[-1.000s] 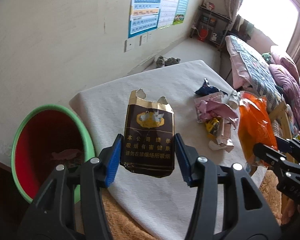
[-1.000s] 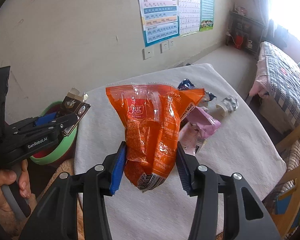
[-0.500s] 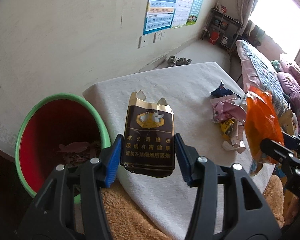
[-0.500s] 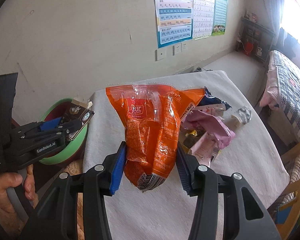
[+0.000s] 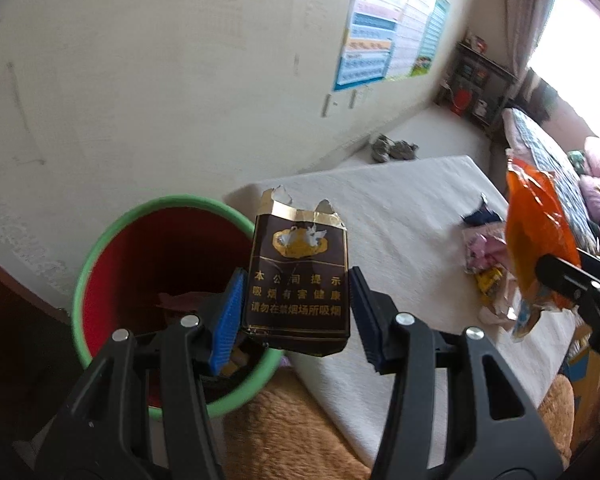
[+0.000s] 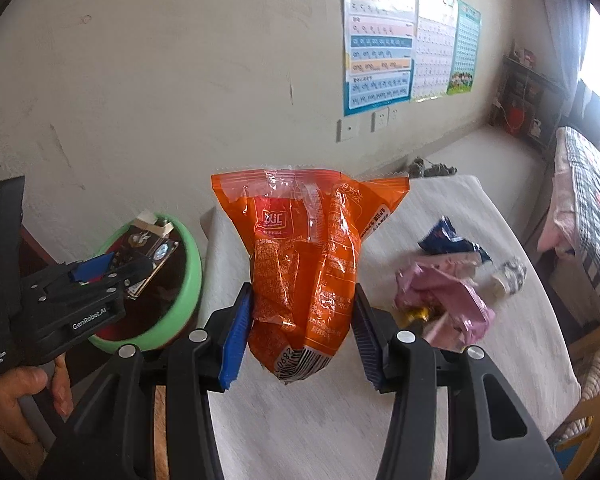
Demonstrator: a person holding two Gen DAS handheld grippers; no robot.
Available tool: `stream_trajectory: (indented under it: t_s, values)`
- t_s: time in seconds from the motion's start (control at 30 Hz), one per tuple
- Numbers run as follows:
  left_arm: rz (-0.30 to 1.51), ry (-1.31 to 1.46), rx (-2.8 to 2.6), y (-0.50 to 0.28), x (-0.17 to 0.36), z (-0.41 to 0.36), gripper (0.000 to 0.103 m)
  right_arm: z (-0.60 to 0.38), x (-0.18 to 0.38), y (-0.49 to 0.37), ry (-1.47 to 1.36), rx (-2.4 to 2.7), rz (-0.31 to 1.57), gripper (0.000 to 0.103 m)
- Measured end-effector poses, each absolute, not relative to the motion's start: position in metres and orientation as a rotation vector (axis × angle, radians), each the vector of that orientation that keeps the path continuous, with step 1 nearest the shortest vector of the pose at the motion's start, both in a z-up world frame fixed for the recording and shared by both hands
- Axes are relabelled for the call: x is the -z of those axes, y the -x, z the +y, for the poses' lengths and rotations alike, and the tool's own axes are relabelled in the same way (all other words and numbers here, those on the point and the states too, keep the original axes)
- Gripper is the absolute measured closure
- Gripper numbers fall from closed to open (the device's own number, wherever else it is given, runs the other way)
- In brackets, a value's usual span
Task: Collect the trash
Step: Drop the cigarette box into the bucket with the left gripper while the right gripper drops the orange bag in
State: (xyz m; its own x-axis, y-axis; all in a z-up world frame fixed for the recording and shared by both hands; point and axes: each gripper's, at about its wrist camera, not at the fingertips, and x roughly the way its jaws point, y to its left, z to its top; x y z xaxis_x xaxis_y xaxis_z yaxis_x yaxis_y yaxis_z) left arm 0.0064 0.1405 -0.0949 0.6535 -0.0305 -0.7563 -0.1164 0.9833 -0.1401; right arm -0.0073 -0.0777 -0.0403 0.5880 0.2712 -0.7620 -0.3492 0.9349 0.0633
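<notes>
Cigarette pack [image 5: 298, 276] – dark brown, gold trim, top torn open, upright, hanging over the near rim of the bin. Bin [image 5: 100, 248] – green rim, red inside, some scraps at the bottom, standing beside the table edge. Orange snack bag [image 6: 304, 264] – crinkled, upright, barcode end down, above the table. Remaining wrappers [image 6: 444, 296] – pink, blue, yellow – piled on the tabletop.

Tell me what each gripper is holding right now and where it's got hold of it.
The left gripper holds a torn brown cigarette pack by its lower sides. The right gripper holds an orange snack bag near its bottom end.
</notes>
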Motion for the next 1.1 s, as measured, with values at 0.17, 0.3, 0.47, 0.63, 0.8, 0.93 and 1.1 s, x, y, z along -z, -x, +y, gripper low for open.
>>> stream_trajectory:
  t_s: [0.17,0.3,0.47,0.63,0.8,0.93,1.1]
  values:
    - [0.829,0.201,-0.113,-0.003,0.086,0.166,0.054,-0.06,0.032,-0.001,0.106,-0.394,0.849,0.056]
    - [0.817,0.21,-0.158,0.001,0.083,0.184,0.054,-0.043,0.03,-0.005,0.121,-0.426,0.84,0.056]
    - [0.822,0.223,-0.198,0.006,0.088,0.201,0.054,-0.023,0.032,-0.007,0.141,-0.464,0.843,0.056]
    - [0.831,0.232,-0.232,0.011,0.093,0.212,0.054,-0.004,0.035,-0.008,0.128,-0.498,0.856,0.056]
    - [0.838,0.241,-0.245,0.01,0.098,0.218,0.054,0.014,0.041,-0.01,0.144,-0.538,0.875,0.056]
    - [0.85,0.244,-0.263,0.01,0.104,0.224,0.054,0.031,0.055,-0.015,0.167,-0.582,0.939,0.055]
    - [0.872,0.258,-0.292,0.013,0.114,0.236,0.054,0.044,0.069,-0.021,0.133,-0.631,1.006,0.055]
